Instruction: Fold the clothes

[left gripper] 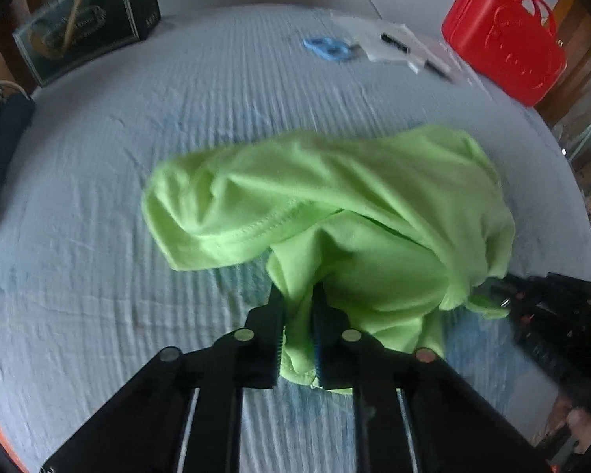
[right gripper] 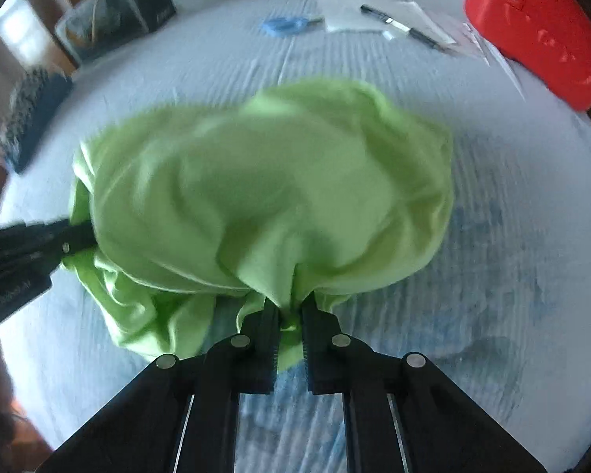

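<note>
Pale blue bedsheet (left gripper: 138,157) underneath, your left gripper (left gripper: 298,307) and right gripper (right gripper: 288,307) each pinch the crumpled green shirt (left gripper: 335,197); next, lift and spread it flat.

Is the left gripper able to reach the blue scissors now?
Probably not yet. The left gripper is shut on the green shirt, and the blue scissors lie far across the bed sheet, though no obstacle lies between them.
</note>
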The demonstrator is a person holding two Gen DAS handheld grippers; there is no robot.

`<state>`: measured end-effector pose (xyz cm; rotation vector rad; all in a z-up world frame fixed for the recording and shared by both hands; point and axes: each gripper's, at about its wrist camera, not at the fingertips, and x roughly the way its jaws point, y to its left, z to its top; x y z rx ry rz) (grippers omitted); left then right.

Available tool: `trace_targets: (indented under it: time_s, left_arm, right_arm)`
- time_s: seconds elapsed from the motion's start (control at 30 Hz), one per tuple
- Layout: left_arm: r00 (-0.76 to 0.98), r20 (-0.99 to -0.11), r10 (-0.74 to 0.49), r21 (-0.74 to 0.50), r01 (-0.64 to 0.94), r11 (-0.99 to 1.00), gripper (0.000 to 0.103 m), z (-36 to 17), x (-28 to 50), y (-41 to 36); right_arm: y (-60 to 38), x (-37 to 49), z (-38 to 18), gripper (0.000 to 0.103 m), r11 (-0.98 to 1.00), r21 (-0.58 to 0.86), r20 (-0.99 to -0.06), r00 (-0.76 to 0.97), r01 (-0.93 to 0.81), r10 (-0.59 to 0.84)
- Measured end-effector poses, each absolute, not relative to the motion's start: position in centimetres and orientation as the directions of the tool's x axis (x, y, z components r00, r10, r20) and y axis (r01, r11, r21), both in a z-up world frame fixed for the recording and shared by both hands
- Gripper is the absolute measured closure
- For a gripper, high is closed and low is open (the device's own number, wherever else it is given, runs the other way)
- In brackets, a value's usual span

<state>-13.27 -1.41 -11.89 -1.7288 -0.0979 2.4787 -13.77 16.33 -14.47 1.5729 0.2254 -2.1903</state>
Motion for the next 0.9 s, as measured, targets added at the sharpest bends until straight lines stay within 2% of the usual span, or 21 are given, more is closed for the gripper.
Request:
trace_targets:
  time_s: [0.17,0.3,0.4,0.53,0.6,0.63,0.67,0.73,0.9]
  left_arm:
    - [-0.421,-0.901,0.101,-0.105,-0.015,-0.994,0.091,-7.4,-13.7,-3.6]
    - [-0.44,-0.898,0.021,-0.04,0.034,-0.999,0.091,-4.9,-13.5,-5.8]
    - [-0.431,-0.901,0.036,-0.058,0.036,-0.998,0.091,-4.5,-13.0,-6.5]
    - [-0.383,-0.912,0.148,-0.162,0.005,-0.987,0.091,-6.0,-12.4,-6.5]
    - [-0.334,-0.923,0.192,-0.204,0.0,-0.979,0.091,-7.4,-12.2,-6.2]
    - [-0.314,-0.928,0.203,-0.213,0.0,-0.977,0.091,-8.0,-12.1,-6.0]
    - [-0.304,-0.932,0.199,-0.21,0.003,-0.978,0.091,-8.5,-11.8,-5.9]
    - [-0.287,-0.936,0.206,-0.217,0.007,-0.976,0.091,-9.3,-11.4,-5.4]
    - [-0.247,-0.949,0.197,-0.202,-0.005,-0.979,0.091,-11.2,-10.9,-4.1]
  right_arm:
    - [20.6,-15.1,-8.3,0.093,-0.924,0.126,-0.86,-0.425,0.361,-0.283]
    - [23.4,-16.2,-3.3,0.093,-0.953,0.091,-0.803,-0.545,0.29,-0.243]
    - [25.4,-16.4,-2.3,0.092,-0.963,0.104,-0.807,-0.545,0.247,-0.227]
    - [27.3,-15.4,-3.3,0.071,-0.962,0.134,-0.831,-0.502,0.239,-0.24]
    - [27.0,-14.6,-4.6,0.056,-0.956,0.132,-0.851,-0.464,0.262,-0.245]
    - [26.8,-14.1,-5.2,0.042,-0.953,0.132,-0.86,-0.445,0.274,-0.247]
    - [26.6,-13.7,-5.8,0.033,-0.948,0.137,-0.867,-0.429,0.286,-0.255]
    - [26.2,-12.9,-7.4,0.03,-0.943,0.145,-0.879,-0.399,0.299,-0.262]
    - [25.1,-12.5,-10.2,0.03,-0.931,0.16,-0.903,-0.331,0.329,-0.272]
